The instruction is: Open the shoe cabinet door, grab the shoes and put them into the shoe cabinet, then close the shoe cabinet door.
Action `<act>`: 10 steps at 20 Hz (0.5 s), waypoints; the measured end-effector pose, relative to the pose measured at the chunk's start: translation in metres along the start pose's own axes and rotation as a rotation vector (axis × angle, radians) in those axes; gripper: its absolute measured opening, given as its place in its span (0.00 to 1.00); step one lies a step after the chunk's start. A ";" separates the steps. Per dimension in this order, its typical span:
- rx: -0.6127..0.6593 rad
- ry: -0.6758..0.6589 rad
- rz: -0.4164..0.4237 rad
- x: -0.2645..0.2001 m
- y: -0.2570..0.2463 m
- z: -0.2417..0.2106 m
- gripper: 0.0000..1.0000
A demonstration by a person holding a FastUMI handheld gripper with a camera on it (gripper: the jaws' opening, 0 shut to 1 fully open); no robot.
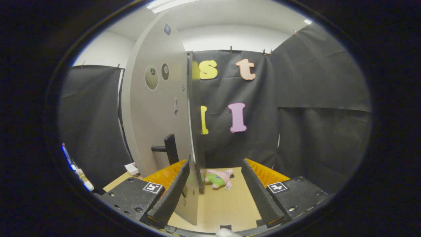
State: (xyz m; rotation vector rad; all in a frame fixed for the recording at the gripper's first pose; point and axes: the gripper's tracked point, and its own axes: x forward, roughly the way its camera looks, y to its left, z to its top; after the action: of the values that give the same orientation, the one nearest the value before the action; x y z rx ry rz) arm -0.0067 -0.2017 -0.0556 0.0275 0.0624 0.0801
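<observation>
The grey shoe cabinet door (154, 115) stands upright just ahead, turned so that I see its face at a slant and its thin edge (191, 131). A black bar handle (170, 148) sticks out from its face, just above my left finger. My gripper (215, 162) is open, its fingers wide apart. The door's lower edge passes between the fingers, close beside the left finger (174, 191); whether it touches is unclear. The right finger (258, 191) is well away from the door.
A pink and green plush toy (219, 178) lies on the wooden table top (227, 204) beyond the fingers, just right of the door's edge. A small white box (132, 168) sits left of the door. Black cloth walls close off the back and right.
</observation>
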 end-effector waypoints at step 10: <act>-0.051 -0.011 0.051 0.000 0.004 0.004 0.96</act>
State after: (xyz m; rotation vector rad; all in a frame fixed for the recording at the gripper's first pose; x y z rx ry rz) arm -0.0065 -0.1977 -0.0512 -0.0211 0.0481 0.1330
